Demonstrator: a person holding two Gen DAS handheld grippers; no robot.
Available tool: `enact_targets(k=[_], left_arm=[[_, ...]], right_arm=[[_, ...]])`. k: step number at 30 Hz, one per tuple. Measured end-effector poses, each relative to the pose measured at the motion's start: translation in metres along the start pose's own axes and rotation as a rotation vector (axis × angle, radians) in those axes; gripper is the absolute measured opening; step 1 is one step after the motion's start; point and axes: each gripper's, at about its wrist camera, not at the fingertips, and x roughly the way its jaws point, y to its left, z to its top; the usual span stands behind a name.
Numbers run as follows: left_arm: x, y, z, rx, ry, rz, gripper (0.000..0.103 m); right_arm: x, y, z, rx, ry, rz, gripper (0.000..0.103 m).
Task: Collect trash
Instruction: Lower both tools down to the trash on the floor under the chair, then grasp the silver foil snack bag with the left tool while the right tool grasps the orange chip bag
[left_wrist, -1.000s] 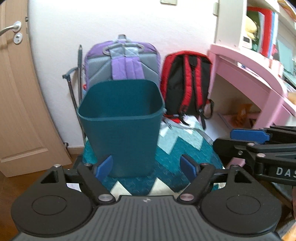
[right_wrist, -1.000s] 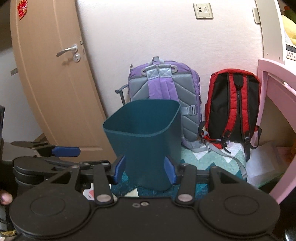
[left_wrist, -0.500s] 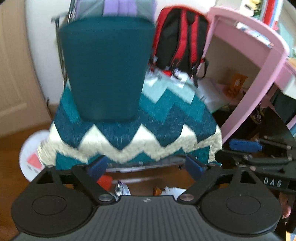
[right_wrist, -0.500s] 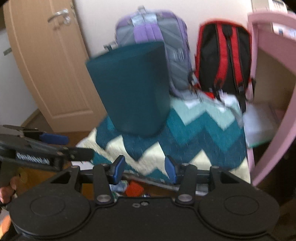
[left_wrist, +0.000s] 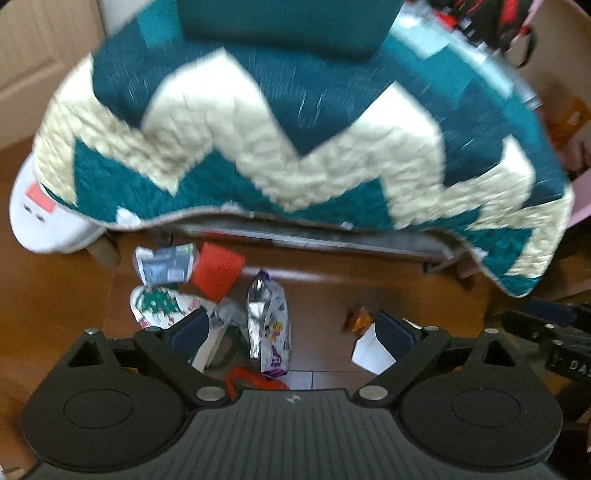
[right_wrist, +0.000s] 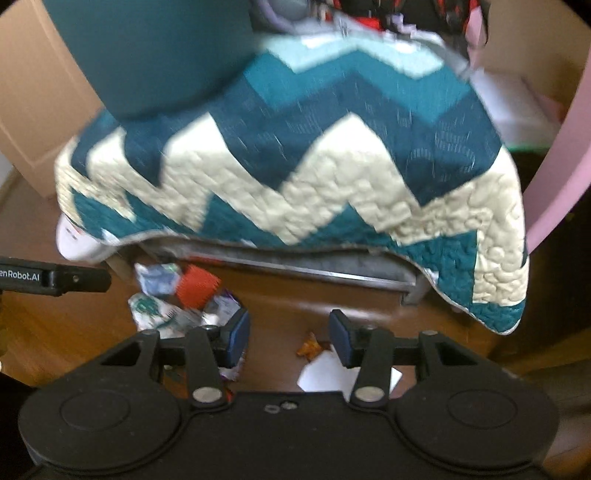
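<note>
Both views had tipped down since half a second earlier, bringing floor litter into the lower frame. The left tongs (left_wrist: 293, 328) gaped wide and empty over a silver snack wrapper (left_wrist: 267, 325); the right tongs (right_wrist: 290, 338) stood open, empty, above a white paper scrap (right_wrist: 321, 376). The teal bin (right_wrist: 155, 55) sat upper left on the zigzag quilt (right_wrist: 332, 177).

The left gripper (left_wrist: 293, 330) points downward and forward with its two blue-padded fingers (left_wrist: 186, 330) spread wide apart, nothing held between them. The right gripper (right_wrist: 290, 338) is angled the same way, its fingers (right_wrist: 340, 338) parted more narrowly and also empty. From the left camera, the right gripper's black body shows at about 3 o'clock; from the right camera, the left gripper's black body shows at about 9 o'clock.
</note>
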Motion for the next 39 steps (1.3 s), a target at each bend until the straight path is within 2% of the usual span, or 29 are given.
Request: enact_targets(k=[3, 7, 12, 18, 29, 37, 39], left_arm=[[0.038, -0.001, 0.002, -0.011, 0.044, 0.022, 0.097], [0.082, -0.005, 0.006, 0.006, 0.074, 0.037, 0.097], [0.143, 0.008, 0.008, -0.017, 0.152, 0.029, 0.097], [0.202, 0.023, 0.005, -0.001, 0.209, 0.051, 0.097], [0.287, 0.021, -0.002, 0.086, 0.286, 0.056, 0.097], [0.324, 0.013, -0.005, 0.131, 0.309, 0.068, 0.096], [0.332, 0.009, -0.004, 0.142, 0.310, 0.075, 0.091]], right_arm=[[0.030, -0.014, 0.001, -0.009, 0.047, -0.013, 0.048], [0.073, -0.023, 0.002, -0.042, 0.110, 0.017, 0.047], [0.130, -0.008, -0.007, -0.298, 0.172, 0.053, 0.047], [0.188, -0.002, -0.030, -0.413, 0.259, 0.096, 0.047], [0.266, -0.008, -0.061, -0.517, 0.291, 0.078, 0.047], [0.297, 0.003, -0.074, -0.604, 0.289, 0.053, 0.047], [0.303, 0.005, -0.077, -0.614, 0.294, 0.047, 0.047]])
